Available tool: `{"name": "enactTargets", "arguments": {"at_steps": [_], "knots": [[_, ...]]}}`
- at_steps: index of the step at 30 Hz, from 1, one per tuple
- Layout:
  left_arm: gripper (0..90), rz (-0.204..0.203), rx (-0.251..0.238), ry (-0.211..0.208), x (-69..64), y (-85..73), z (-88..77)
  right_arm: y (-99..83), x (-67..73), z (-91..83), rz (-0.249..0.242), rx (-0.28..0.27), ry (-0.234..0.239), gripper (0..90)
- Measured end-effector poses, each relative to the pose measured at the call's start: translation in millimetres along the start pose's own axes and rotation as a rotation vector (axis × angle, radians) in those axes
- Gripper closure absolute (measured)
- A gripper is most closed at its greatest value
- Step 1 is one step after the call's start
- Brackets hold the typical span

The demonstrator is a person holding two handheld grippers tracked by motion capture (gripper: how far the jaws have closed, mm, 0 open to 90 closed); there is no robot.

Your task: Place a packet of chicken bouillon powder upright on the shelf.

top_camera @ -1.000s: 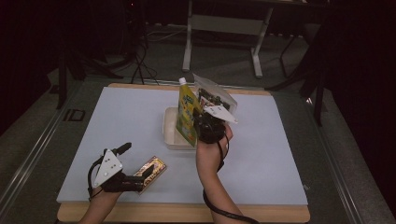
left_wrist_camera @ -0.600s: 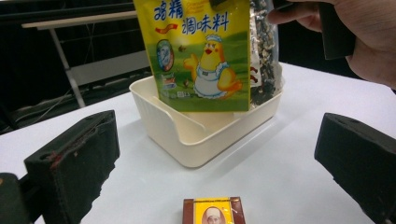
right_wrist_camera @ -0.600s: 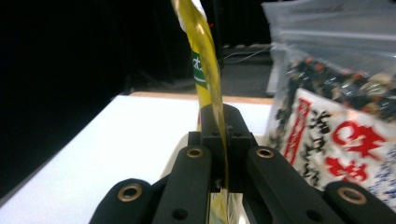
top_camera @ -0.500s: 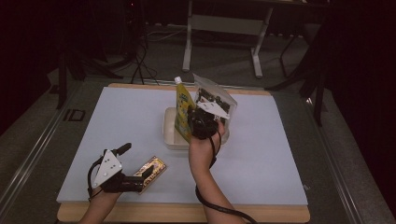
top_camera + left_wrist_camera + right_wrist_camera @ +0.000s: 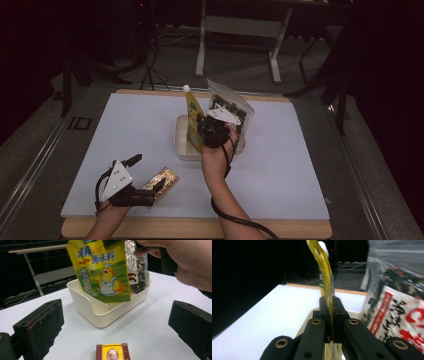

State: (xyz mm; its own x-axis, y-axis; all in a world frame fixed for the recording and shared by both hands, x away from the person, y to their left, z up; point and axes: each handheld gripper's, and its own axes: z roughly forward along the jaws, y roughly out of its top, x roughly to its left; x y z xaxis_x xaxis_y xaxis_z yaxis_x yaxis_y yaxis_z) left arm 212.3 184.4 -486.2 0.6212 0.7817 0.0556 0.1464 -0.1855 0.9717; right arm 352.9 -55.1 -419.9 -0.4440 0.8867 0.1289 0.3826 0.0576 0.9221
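Note:
My right gripper is shut on a yellow seasoning pouch with a cartoon chicken and a white cap. The pouch stands upright with its lower edge inside a cream plastic bin. A clear bag of dark dried food leans in the bin beside the pouch. My left gripper rests open near the table's front left, its jaws on either side of a small yellow and brown box.
The bin sits mid-table on a white tabletop with a wooden front edge. Dark floor, table legs and cables lie beyond the far edge. Open tabletop spreads to the right of the bin and at the far left.
My right gripper has carried the yellow pouch a little leftward and down into the bin. The left gripper and the small box have stayed put.

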Motion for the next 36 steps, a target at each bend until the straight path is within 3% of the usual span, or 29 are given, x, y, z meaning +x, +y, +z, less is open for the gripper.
{"name": "enactTargets", "arguments": {"at_steps": [2,6,8,13,16,19,22,27,31,32,33,34,36], "knots": [[0.1,-0.001,0.001,-0.002,0.3,-0.4,0.2,0.3,-1.8,1.2,-0.016,0.000,0.023,90.0],[0.1,-0.002,0.005,-0.005,0.9,-1.1,0.5,0.1,-2.9,4.2,-0.094,0.001,0.058,90.0],[0.1,0.000,0.006,-0.002,0.9,-1.0,0.5,-0.1,-5.6,4.2,-0.089,-0.001,0.070,90.0],[0.1,-0.003,0.008,-0.002,1.1,-1.5,1.0,1.6,-6.0,5.5,-0.172,0.006,0.066,90.0],[0.1,-0.004,0.012,-0.005,1.1,-2.0,1.2,0.9,-9.2,6.4,-0.188,-0.002,0.084,90.0],[0.1,-0.008,0.013,-0.003,1.5,-2.6,2.0,2.2,-14.5,6.8,-0.141,0.000,0.092,90.0],[0.1,-0.004,0.016,-0.005,1.3,-3.0,2.5,2.4,-16.7,8.7,-0.143,-0.003,0.083,90.0],[0.1,-0.007,0.021,-0.008,1.3,-3.7,3.7,-0.5,-10.8,7.8,-0.215,-0.016,0.086,90.0],[0.1,-0.006,0.021,-0.010,0.5,-3.6,3.6,-3.5,-7.1,9.3,-0.207,-0.002,0.107,90.0],[0.1,-0.003,0.022,-0.009,0.4,-3.4,3.4,-6.9,-6.5,12.6,-0.209,0.023,0.090,90.0],[0.1,-0.005,0.020,-0.010,0.6,-3.3,3.3,-13.3,-7.4,17.2,-0.201,0.040,0.088,90.0],[0.1,-0.006,0.021,-0.010,0.9,-3.1,2.9,-18.9,-11.0,17.6,-0.171,0.010,0.117,90.0],[0.1,-0.007,0.020,-0.009,1.2,-3.4,2.5,-21.8,-17.2,14.6,-0.120,0.003,0.122,90.0]]}}
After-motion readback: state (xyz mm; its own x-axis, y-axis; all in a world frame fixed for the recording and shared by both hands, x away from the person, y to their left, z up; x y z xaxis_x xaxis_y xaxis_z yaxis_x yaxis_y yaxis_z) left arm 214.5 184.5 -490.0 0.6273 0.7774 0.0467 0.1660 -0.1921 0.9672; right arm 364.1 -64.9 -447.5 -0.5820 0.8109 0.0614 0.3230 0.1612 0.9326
